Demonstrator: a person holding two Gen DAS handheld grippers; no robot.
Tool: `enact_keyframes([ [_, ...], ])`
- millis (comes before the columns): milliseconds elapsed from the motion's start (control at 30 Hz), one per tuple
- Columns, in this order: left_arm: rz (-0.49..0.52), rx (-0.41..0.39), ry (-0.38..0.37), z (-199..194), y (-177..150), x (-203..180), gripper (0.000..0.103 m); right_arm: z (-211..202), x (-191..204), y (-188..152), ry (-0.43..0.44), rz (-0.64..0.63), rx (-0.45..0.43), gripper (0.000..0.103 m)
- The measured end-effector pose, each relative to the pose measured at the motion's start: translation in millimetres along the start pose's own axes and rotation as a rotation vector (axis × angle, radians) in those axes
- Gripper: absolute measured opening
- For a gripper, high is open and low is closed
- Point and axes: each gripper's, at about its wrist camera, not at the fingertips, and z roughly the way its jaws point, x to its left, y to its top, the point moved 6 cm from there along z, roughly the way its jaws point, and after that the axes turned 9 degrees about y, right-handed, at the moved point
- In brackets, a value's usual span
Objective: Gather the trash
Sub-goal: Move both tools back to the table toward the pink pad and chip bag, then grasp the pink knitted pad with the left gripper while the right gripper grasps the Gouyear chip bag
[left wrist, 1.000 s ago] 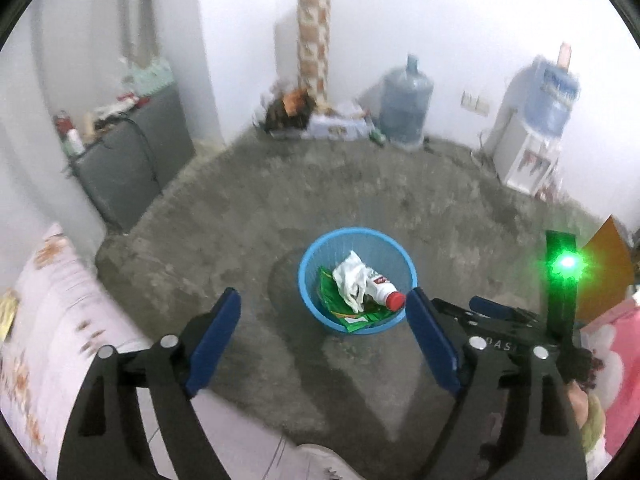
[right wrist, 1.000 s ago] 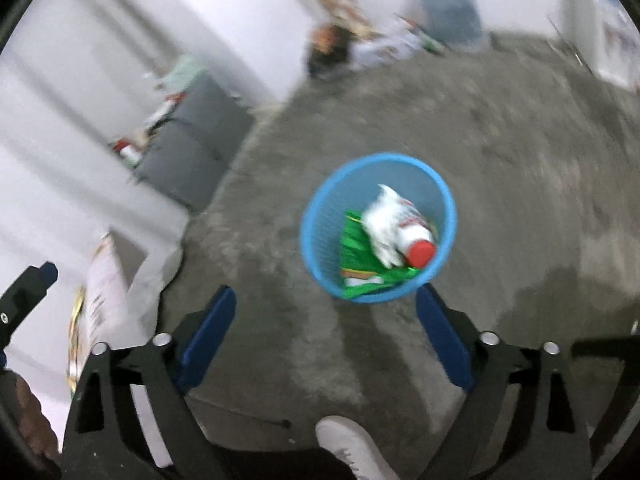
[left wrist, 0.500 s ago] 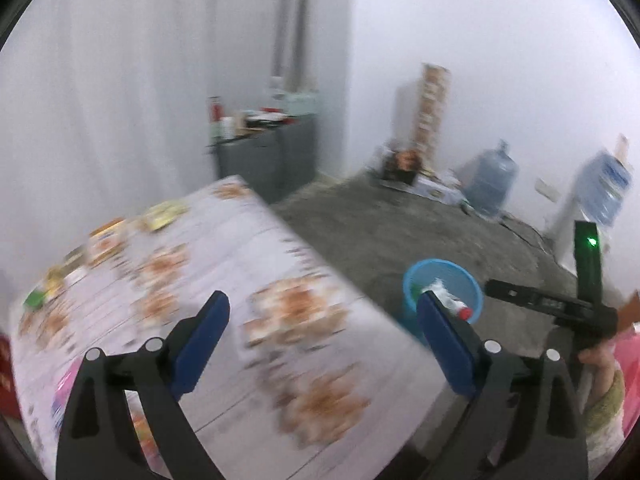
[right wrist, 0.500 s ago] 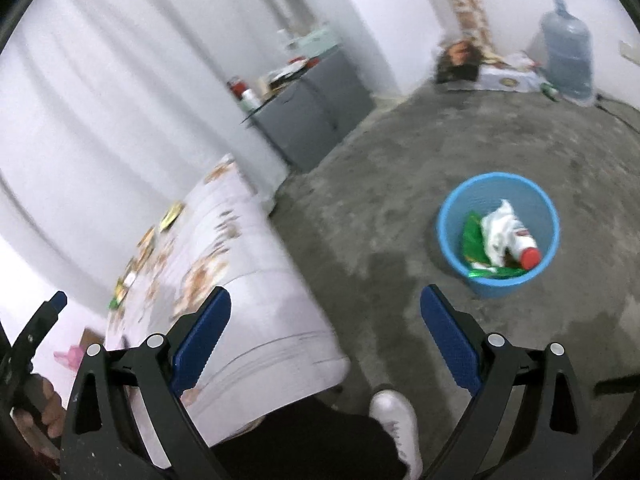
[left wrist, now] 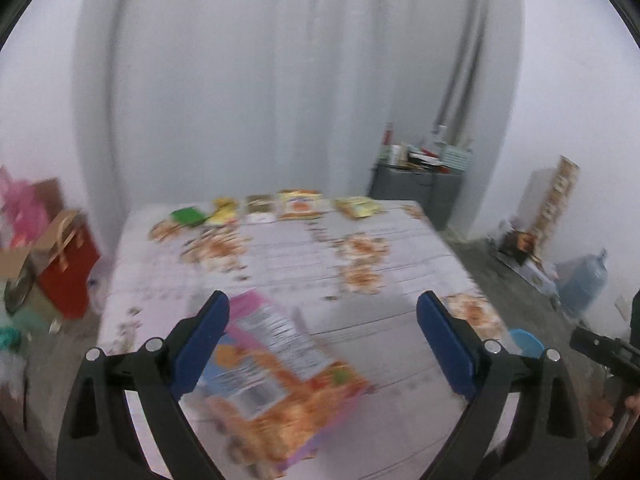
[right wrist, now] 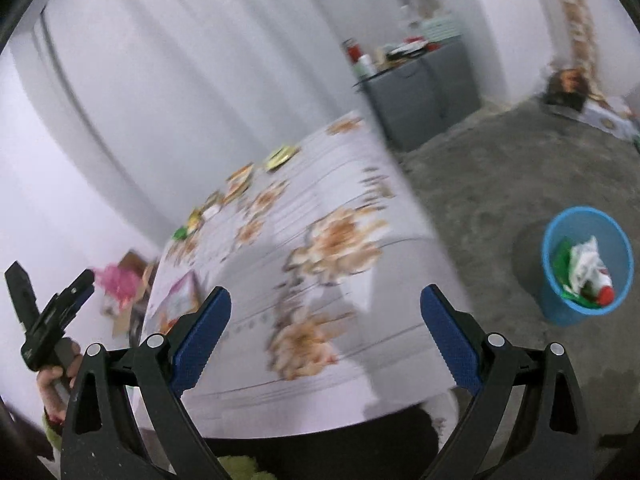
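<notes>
1. Facing the cloth-covered table (left wrist: 400, 312) in the left wrist view, the left gripper (left wrist: 322, 344) points down over its near edge, jaws spread wide with nothing pinched; they have just been opening further. A pink-and-orange snack box (left wrist: 280, 384) lies flat on the cloth, below and between the blue pads, touching neither. More trash waits in a row along the far edge: a green packet (left wrist: 186, 216), an orange wrapper (left wrist: 300, 204) and a yellow packet (left wrist: 358, 206). Only a sliver of the blue bin (left wrist: 526, 340) shows past the table's right corner. At the far right the person's hand (left wrist: 608, 412) grips the other tool.

2. Looking from a tilted angle in the right wrist view, the right gripper (right wrist: 324, 336) hangs above the table's (right wrist: 340, 288) near corner, its jaws standing wide apart and empty. The blue bin (right wrist: 586, 264) stands on the concrete floor (right wrist: 500, 184), well apart from the table, holding a green wrapper, a crumpled white bag and a red-capped bottle. The snack box (right wrist: 180, 300) shows small and blurred near the left pad. At the lower left the person's hand (right wrist: 56, 376) holds the left gripper's handle.

3. Judging from both views, the collection is partly done: some trash is binned, and the box and the far-edge packets are left.
</notes>
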Motion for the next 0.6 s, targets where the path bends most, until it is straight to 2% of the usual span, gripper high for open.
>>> enact_keyframes([
  [100, -0.048, 0.022, 0.039, 4.6, -14.2, 30.7, 0.092, 24.8, 25.3, -8.0, 0.057, -0.022, 0.068, 0.091],
  [167, -0.080, 0.043, 0.065, 7.8, -25.9, 50.5, 0.092, 46.9, 43.4, -19.0, 0.141, 0.001, 0.136, 0.091],
  [300, -0.133, 0.081, 0.097, 18.7, -45.8, 76.4, 0.092, 94.6, 74.6, -44.5, 0.285, 0.076, 0.296, 0.082],
  [467, -0.155, 0.101, 0.105, 30.2, -61.0, 89.4, 0.079, 149.5, 111.5, -74.2, 0.403, 0.202, 0.488, 0.072],
  [600, -0.201, 0.134, 0.066, 42.4, -69.0, 101.1, 0.070, 176.4, 132.6, -88.6, 0.446, 0.264, 0.578, 0.066],
])
